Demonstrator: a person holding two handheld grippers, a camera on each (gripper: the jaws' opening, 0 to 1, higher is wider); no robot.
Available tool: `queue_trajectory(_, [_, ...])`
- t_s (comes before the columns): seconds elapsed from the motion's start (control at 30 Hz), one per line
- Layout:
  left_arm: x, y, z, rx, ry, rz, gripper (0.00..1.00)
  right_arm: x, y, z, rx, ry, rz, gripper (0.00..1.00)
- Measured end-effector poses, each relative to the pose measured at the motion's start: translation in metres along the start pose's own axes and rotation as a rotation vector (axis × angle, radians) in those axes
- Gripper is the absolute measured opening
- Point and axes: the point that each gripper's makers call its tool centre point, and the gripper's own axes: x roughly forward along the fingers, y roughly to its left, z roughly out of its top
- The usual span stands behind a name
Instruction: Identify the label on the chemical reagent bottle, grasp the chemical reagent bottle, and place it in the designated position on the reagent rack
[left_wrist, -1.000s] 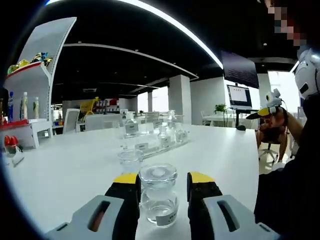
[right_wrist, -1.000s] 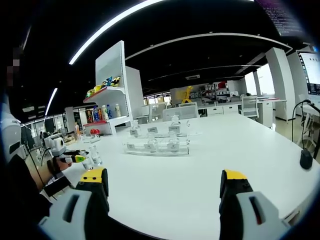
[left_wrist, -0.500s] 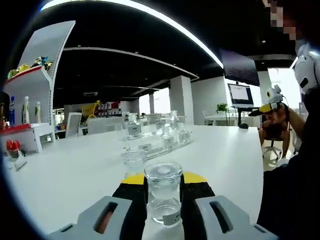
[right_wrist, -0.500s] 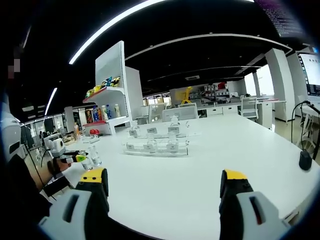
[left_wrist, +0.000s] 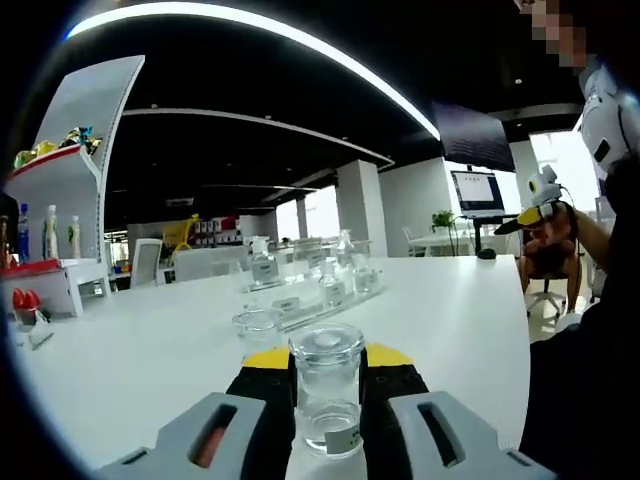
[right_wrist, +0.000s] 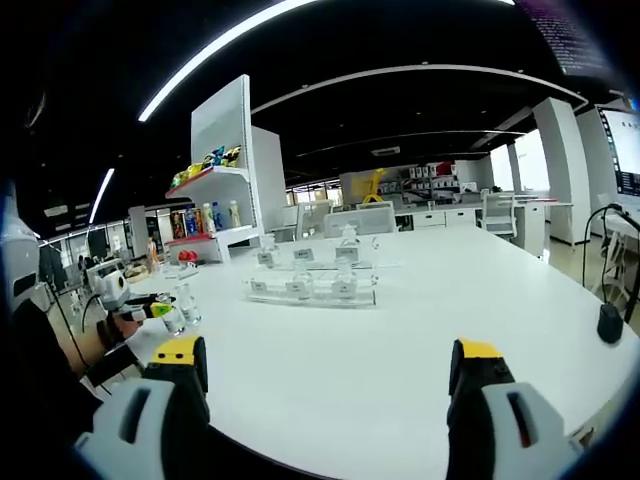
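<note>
Glass is what my left hand-held gripper (left_wrist: 327, 375) has between its two yellow-tipped jaws: one clear reagent bottle (left_wrist: 326, 392) with a round stopper and a small white label low on its front. I see both jaws pressed against its sides, the bottle upright over the white counter (left_wrist: 450, 310). Just beyond it stands a second glass bottle (left_wrist: 257, 328), loose on the counter. Farther on sits the clear reagent rack (left_wrist: 318, 300), carrying several small bottles and white label cards; I cannot count them surely from this angle.

From my right gripper view, the right hand-held gripper (right_wrist: 325, 362) has its two jaws spread wide with nothing between them, hanging over the near part of the counter. The rack (right_wrist: 310, 292) shows in two tiers here, and I count three label cards along the front tier; the print is too small for me to read. At far left I see the left hand-held gripper (right_wrist: 158, 310) with the bottle (right_wrist: 171, 321) it grips, and one more bottle (right_wrist: 187, 303) beside it. One black round object (right_wrist: 610, 322) lies at the counter's right edge. A white shelf unit (right_wrist: 222, 190) with coloured items stands behind.
</note>
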Motion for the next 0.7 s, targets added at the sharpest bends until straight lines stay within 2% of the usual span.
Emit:
queue_trajectory(0.13, [-0.001,-0.001,0.002,-0.007,-0.007,-0.006,0.23,0.001,0.004,-0.001,-0.006,0.009,0.016,0.97])
queue_trajectory(0.23, [-0.002,-0.002,0.009,-0.039,-0.03,-0.023,0.23,0.0,0.003,0.0,-0.011,0.009,0.011,0.97])
queue_trajectory(0.47, [-0.001,-0.01,0.026,-0.021,-0.032,-0.034,0.23,-0.001,-0.003,0.0,0.001,0.004,-0.006,0.97])
queue_trajectory(0.6, [0.001,-0.016,0.043,-0.021,-0.04,-0.055,0.23,-0.001,-0.003,0.0,0.0,0.005,-0.005,0.97])
queue_trajectory(0.7, [0.004,-0.016,0.059,0.015,-0.041,-0.048,0.23,0.0,-0.002,0.0,-0.001,0.005,-0.003,0.97])
